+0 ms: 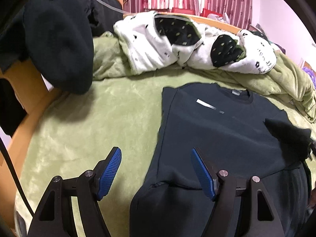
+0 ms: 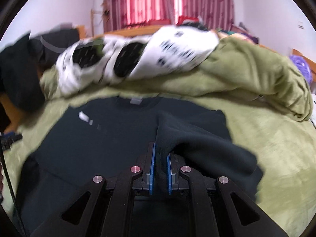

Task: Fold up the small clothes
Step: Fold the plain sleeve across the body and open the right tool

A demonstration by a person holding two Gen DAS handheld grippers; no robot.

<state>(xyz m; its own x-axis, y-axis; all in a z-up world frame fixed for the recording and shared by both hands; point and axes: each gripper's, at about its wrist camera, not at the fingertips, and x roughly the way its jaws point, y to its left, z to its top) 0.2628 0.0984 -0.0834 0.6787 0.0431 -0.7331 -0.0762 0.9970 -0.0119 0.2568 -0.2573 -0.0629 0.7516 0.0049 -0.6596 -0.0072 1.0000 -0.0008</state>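
A green blanket (image 1: 83,130) covers the bed and fills most of both views, flat in the middle and rumpled into a ridge toward one and two o'clock. On it lies the dark T-shirt (image 1: 217,130), front up, collar toward twelve o'clock, spreading from the centre of the left wrist view down to six o'clock. Its left edge is already folded in to a straight line. Beyond the collar, at twelve o'clock, a white quilt with black patches (image 1: 177,45) is bunched on the blanket. A heap of black clothing (image 1: 59,45) sits at ten o'clock, hanging over the wooden bed frame (image 1: 25,90). Red patterned curtains (image 2: 167,2) hang on the far wall at twelve o'clock.

The right gripper (image 2: 161,154) has its blue pads drawn together and pinches a fold of the T-shirt's sleeve side; the cloth (image 2: 207,142) is lifted off the blanket and drapes from the pads toward three o'clock, over the shirt's body. That view is smeared with motion. The left gripper (image 1: 156,154) stands with its jaws wide apart and nothing between them, hovering at six o'clock over the shirt's folded left edge, one pad above the blanket and the other above the shirt. A small white print (image 1: 205,104) and a grey neck label (image 1: 295,92) mark the chest and collar.
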